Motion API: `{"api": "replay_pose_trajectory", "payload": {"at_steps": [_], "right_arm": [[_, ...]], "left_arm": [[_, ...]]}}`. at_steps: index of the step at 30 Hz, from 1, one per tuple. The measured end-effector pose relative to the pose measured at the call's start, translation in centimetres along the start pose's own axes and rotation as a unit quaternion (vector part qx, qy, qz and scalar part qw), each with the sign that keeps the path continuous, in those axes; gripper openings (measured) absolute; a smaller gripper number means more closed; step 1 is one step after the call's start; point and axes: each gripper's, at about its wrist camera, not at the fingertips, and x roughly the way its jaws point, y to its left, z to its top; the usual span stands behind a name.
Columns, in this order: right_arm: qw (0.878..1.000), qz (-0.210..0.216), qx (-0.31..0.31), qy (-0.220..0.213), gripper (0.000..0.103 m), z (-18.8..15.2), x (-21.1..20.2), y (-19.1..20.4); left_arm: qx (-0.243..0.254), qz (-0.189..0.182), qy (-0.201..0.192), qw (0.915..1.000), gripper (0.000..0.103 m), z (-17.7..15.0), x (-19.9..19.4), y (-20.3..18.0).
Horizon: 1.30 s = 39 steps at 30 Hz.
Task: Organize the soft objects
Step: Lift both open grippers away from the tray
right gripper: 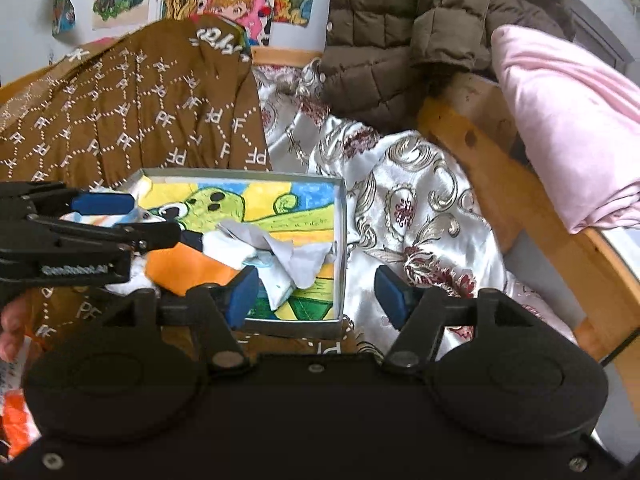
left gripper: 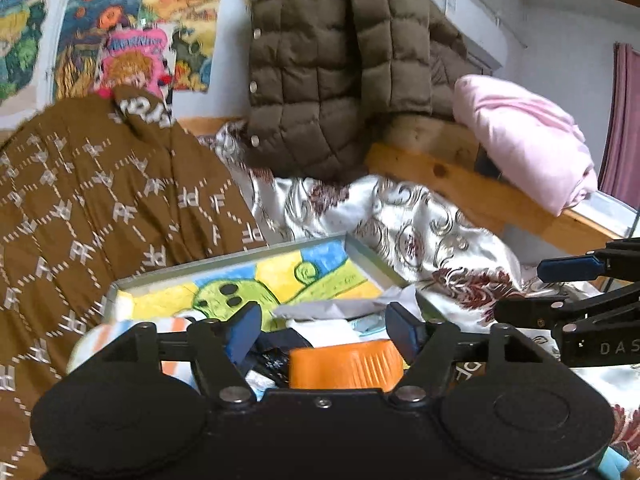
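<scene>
Left wrist view first: your left gripper has its jaws standing well apart with nothing pinched between the blue pads, and the soft stuff sits right under and just ahead of them, inside the shallow grey box with the green cartoon drawing on its floor. The orange cloth lies straight below the gap and the crumpled white cloth is just past it, running roughly side to side, so I'd guess this hand is the nearer one for either. Your right gripper pokes in from the right edge with "DAS" readable on it. Right wrist view: the right gripper is also spread open and empty, hanging over the box's near right corner, white cloth just up-left of it. The left gripper comes in from the left; its label is too blurry to read. The brown quilt is covered in "PF" lettering.
</scene>
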Motion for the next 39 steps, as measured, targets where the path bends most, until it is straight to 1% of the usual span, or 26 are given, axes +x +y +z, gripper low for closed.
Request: {"api": "replay_pose_trajectory", "payload": {"at_steps": [5,7,9,13,17,21,22,28,32,36,39], "right_arm": [[1.0,0.001,-0.005,-0.013,0.066,0.6,-3.7,1.0],[1.0,0.002,-0.006,-0.019,0.068,0.8,-5.2,1.6],[1.0,0.005,-0.006,-0.025,0.074,1.1,-6.8,2.1],[0.999,0.012,-0.008,-0.039,0.078,1.3,-9.9,3.5],[0.998,0.024,-0.006,-0.051,0.084,1.2,-13.1,4.8],[0.997,0.036,-0.003,-0.065,0.093,0.5,-17.0,6.0],[0.997,0.039,-0.001,-0.068,0.094,0.3,-18.1,6.3],[0.995,0.054,0.01,-0.084,0.101,-2.0,-24.9,7.7],[0.994,0.062,0.017,-0.088,0.102,-4.5,-29.7,8.2],[0.993,0.063,0.015,-0.095,0.102,-7.2,-34.4,8.7],[0.993,0.063,0.021,-0.093,0.102,-9.4,-37.1,8.5]], "left_arm": [[0.003,0.003,-0.015,0.9999,0.075,0.1,-3.9,-0.4],[0.007,0.006,-0.026,0.9996,0.078,-0.1,-5.7,-0.5],[0.002,0.011,-0.035,0.9993,0.081,-0.3,-7.5,-0.4],[-0.01,0.024,-0.047,0.9985,0.083,-0.8,-10.8,-0.1],[0.002,0.037,-0.055,0.9978,0.087,-1.2,-14.1,-0.4],[0.004,0.046,-0.061,0.9971,0.092,-2.1,-17.8,-0.9],[0.004,0.048,-0.062,0.9969,0.093,-2.3,-18.7,-1.0],[-0.008,0.063,-0.066,0.9958,0.098,-4.0,-24.1,-2.3],[-0.014,0.067,-0.064,0.9956,0.098,-5.3,-27.2,-3.8],[-0.014,0.062,-0.069,0.9956,0.1,-6.7,-30.2,-5.4],[-0.01,0.059,-0.073,0.9955,0.1,-7.9,-31.7,-6.3]]}}
